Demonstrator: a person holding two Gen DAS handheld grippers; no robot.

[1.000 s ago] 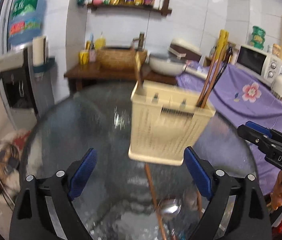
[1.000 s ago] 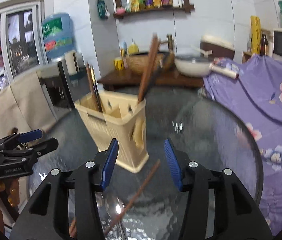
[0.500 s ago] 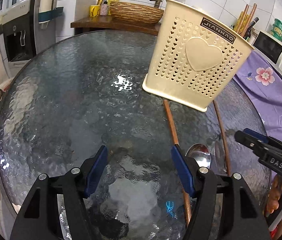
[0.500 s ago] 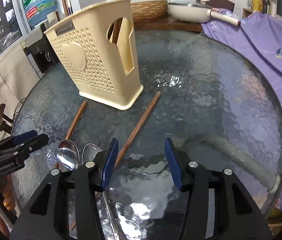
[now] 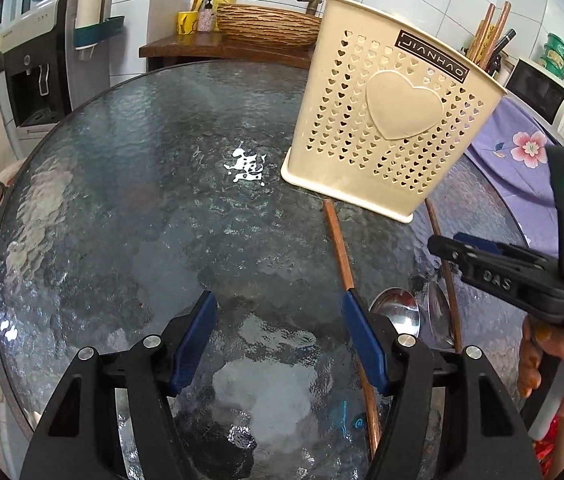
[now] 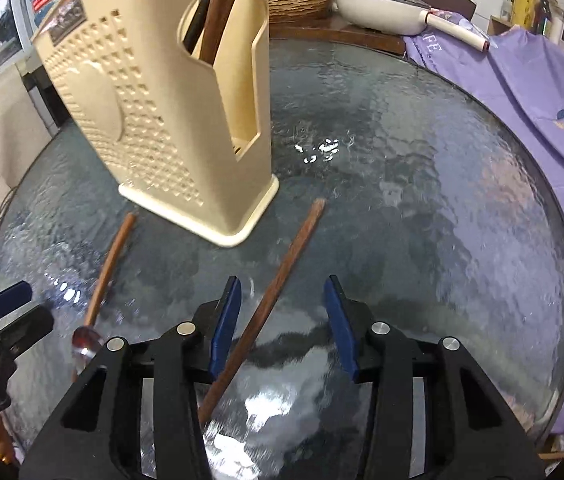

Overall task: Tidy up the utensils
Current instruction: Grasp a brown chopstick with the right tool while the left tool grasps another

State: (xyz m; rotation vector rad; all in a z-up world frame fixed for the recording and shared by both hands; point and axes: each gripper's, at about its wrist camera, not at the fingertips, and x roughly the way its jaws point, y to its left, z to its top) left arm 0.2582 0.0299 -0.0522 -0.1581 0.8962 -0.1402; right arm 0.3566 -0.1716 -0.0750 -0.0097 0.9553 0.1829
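Note:
A cream perforated utensil holder [image 5: 390, 120] with a heart on its side stands on the round glass table [image 5: 142, 200] and holds chopsticks and a wooden handle. It also shows in the right wrist view [image 6: 162, 112]. Two wooden-handled spoons lie in front of it: one handle [image 5: 340, 252] and metal bowl [image 5: 396, 314] by my left gripper's right finger, the other handle [image 6: 278, 280] between my right gripper's fingers. My left gripper [image 5: 278, 340] is open and empty above the glass. My right gripper [image 6: 282, 324] is open, low over that handle.
A purple flowered cloth [image 6: 522, 92] covers furniture right of the table. A wooden side table with a wicker basket [image 5: 266, 28] and a white pan [image 6: 382, 16] stands behind. A water dispenser [image 5: 42, 64] is at the left. A microwave [image 5: 550, 96] is far right.
Both grippers have tilted down and moved in toward the table and holder. The right gripper has dropped lower over the spoon handle, which now lies between its fingers.

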